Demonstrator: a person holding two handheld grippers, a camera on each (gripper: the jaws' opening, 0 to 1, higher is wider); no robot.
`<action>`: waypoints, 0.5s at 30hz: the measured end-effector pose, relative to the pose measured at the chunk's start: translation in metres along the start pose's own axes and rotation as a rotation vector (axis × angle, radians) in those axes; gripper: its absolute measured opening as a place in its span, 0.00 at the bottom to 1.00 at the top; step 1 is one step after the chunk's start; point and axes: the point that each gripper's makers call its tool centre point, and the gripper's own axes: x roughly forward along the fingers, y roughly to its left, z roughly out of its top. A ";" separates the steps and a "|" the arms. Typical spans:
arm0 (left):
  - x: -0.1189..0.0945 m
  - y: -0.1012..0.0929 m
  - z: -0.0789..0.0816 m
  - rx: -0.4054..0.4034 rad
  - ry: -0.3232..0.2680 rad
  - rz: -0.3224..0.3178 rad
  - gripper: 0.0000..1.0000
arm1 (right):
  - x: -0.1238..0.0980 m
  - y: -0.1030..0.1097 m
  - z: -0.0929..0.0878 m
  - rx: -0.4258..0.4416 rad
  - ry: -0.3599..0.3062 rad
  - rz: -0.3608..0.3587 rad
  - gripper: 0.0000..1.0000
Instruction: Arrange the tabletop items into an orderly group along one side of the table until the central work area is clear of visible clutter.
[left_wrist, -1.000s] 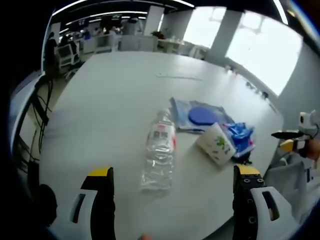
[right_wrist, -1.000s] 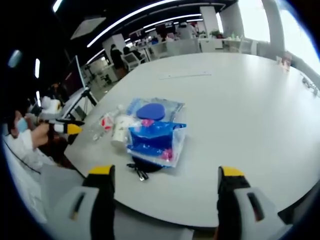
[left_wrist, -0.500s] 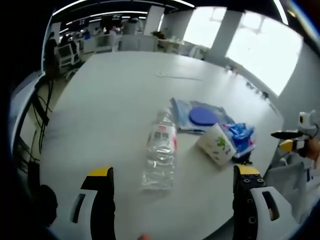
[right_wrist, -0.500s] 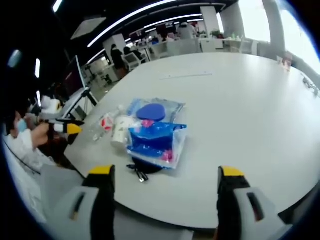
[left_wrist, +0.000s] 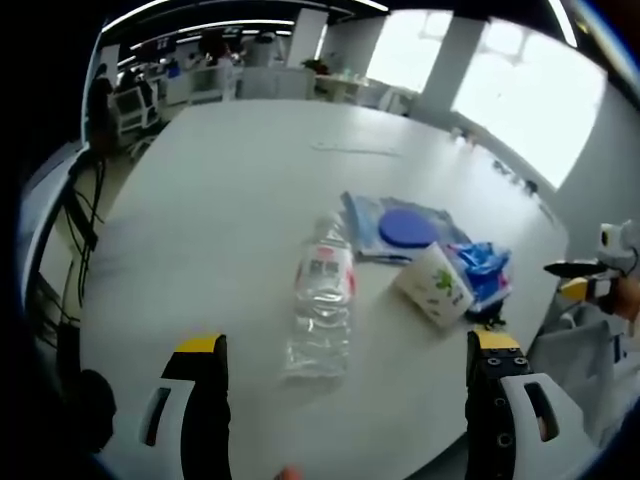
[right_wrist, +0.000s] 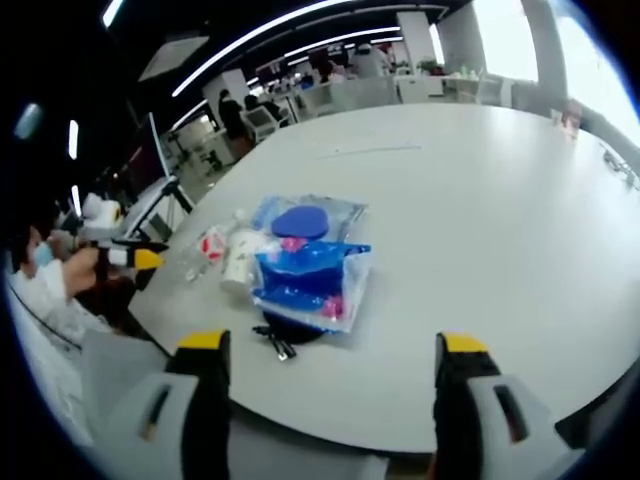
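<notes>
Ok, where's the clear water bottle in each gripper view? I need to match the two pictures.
Left gripper view: water bottle lies on its side at centre, between the jaws.
Right gripper view: left of centre, partly hidden behind the white carton.
Shared landmark: the blue round disc on the clear bag.

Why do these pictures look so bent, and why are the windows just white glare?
Both views come through fisheye lenses, so the table edge curves like a bowl. In the left gripper view the windows are blown out white, and the clear bottle looks soft. In the right gripper view the ceiling light strips bend into arcs, and the blue bag is slightly blurred.
</notes>
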 end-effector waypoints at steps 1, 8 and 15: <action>0.000 0.000 0.000 -0.001 0.001 0.000 0.96 | 0.000 0.000 0.000 0.000 0.001 0.000 0.83; 0.000 0.001 0.000 0.004 0.008 0.000 0.96 | 0.001 0.002 0.001 0.002 -0.001 0.003 0.83; 0.003 0.002 0.002 -0.004 0.010 -0.001 0.96 | 0.001 0.003 0.001 0.006 0.000 0.004 0.83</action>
